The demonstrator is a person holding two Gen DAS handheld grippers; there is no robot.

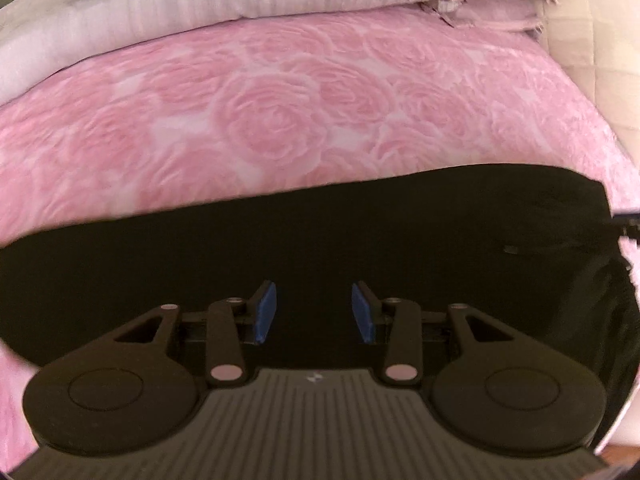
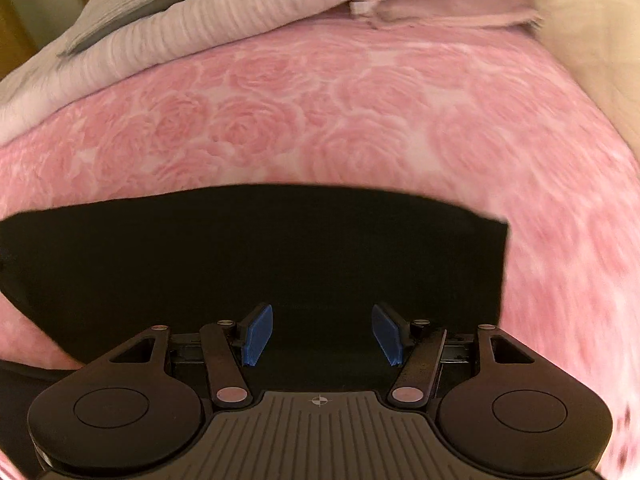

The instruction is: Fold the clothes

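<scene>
**Both claws over the black garment, nothing gripped yet**

I take the black garment (image 1: pixel 320 240) as my landmark — it lies flat on the pink rose bedspread (image 1: pixel 280 112), near the edge closest to me, spread wide, which I judge leaves its edges easy to reach for a fold.

Over its left part hangs my left gripper (image 1: pixel 314 312), pads parted, nothing between them; I see only dark cloth below the gap, and cannot tell whether the tips touch it.

Over its right part, just inside its straight right edge, is my right gripper (image 2: pixel 322 330) — also released, blue pads apart and empty. I hold one claw toward each side because, I judge, the next fold needs both ends lifted together.

Beyond the garment, well apart at the far side, folded pale bedding (image 2: pixel 440 0) is stacked out of the way
</scene>
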